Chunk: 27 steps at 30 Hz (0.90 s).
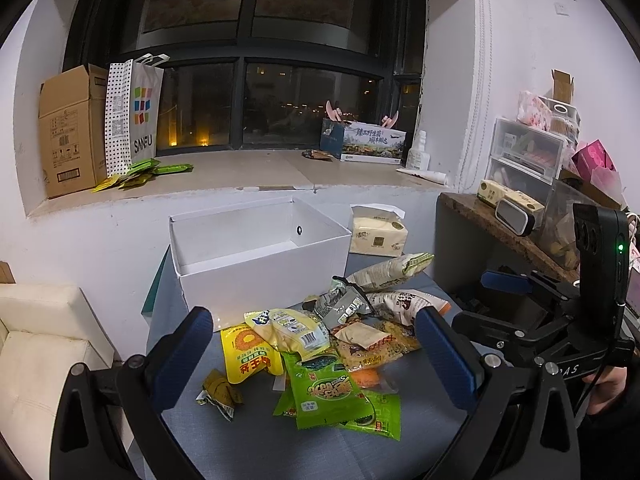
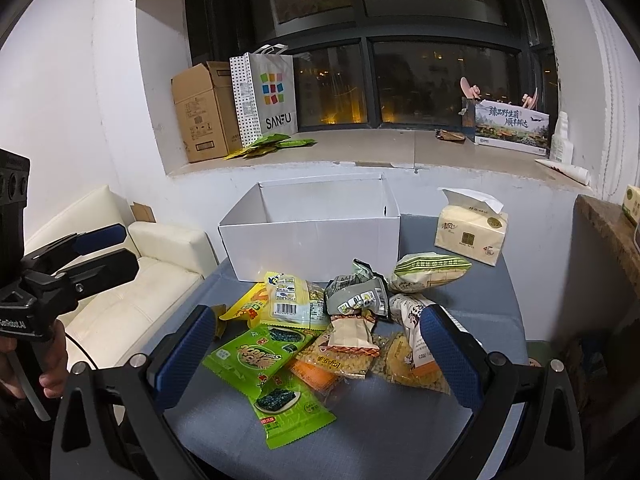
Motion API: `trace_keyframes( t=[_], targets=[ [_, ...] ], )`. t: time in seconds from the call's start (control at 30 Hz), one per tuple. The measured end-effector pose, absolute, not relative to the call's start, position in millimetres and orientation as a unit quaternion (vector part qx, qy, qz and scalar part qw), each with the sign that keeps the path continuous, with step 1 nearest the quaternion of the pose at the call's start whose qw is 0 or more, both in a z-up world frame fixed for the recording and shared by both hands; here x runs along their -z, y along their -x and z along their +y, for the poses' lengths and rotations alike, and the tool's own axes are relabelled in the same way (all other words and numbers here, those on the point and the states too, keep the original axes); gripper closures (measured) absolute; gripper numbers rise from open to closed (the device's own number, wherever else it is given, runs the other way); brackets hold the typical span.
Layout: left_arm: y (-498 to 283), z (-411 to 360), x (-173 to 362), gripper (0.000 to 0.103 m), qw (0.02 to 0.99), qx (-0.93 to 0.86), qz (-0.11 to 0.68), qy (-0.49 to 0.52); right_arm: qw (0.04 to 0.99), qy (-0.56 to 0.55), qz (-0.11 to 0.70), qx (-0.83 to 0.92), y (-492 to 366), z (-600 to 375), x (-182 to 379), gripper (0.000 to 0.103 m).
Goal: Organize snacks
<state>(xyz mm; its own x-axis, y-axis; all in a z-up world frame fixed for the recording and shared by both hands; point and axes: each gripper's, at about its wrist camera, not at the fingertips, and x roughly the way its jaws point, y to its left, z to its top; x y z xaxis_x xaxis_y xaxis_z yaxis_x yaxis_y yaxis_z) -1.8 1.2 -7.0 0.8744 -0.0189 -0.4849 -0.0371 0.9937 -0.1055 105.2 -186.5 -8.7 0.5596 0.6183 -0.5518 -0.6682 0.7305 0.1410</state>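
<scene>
**Snack pile between spread claws, white box behind**

Blue-padded fingers of the left gripper (image 1: 312,344) fill the lower part of the left wrist view, spread wide apart and holding nothing. Between and just beyond them, in the centre of the frame, lies the snack pile (image 1: 332,340) on the grey-blue table (image 1: 360,452). Green seaweed packets (image 1: 332,396) sit lowest in that frame, nearest the camera; a yellow sunflower-seed bag (image 1: 244,354) lies toward the left finger, with a small crumpled olive wrapper (image 1: 218,394) apart at lower left. A pale striped bag (image 1: 390,270) rests at the pile's upper right.

Behind the pile, at frame centre, stands an open white box (image 1: 256,256), its front wall just beside the nearest packets. A tissue pack (image 1: 378,232) sits to the right of the box.

From the right wrist view, the right gripper (image 2: 316,348) also has its fingers wide apart and grips nothing; the same pile spreads between them, with a green seaweed packet (image 2: 256,356) by the left finger and a brown-printed bag (image 2: 416,328) touching or just behind the right finger. Each gripper shows at the edge of the other's view, off to the side of the pile.

Along the windowsill (image 1: 240,168) in the upper half stand a cardboard carton (image 1: 70,128) and a SANFU paper bag (image 1: 134,116).
</scene>
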Motion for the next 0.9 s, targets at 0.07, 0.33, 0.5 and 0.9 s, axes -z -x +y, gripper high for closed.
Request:
trace_keyframes(
  t=[0.07, 0.33, 0.5, 0.9],
  targets=[
    [1.8, 0.9, 6.8, 0.0, 0.966, -0.004, 0.251, 0.055, 0.882, 0.042, 0.296, -0.365, -105.1, -186.4, 9.0, 0.0],
    [0.7, -1.6, 5.8, 0.0, 0.966, -0.002, 0.255, 0.052, 0.881, 0.039, 0.298, -0.365, -104.8, -187.0, 10.3, 0.0],
    [0.3, -1.8, 6.4, 0.0, 0.966, -0.002, 0.255, 0.051, 0.881, 0.039, 0.299, -0.365, -104.9, -187.4, 10.4, 0.0],
    [0.3, -1.5, 7.1, 0.0, 0.966, 0.0, 0.255, 0.052, 0.88, 0.038, 0.3, -0.366, -104.6, -187.5, 10.9, 0.0]
  ],
)
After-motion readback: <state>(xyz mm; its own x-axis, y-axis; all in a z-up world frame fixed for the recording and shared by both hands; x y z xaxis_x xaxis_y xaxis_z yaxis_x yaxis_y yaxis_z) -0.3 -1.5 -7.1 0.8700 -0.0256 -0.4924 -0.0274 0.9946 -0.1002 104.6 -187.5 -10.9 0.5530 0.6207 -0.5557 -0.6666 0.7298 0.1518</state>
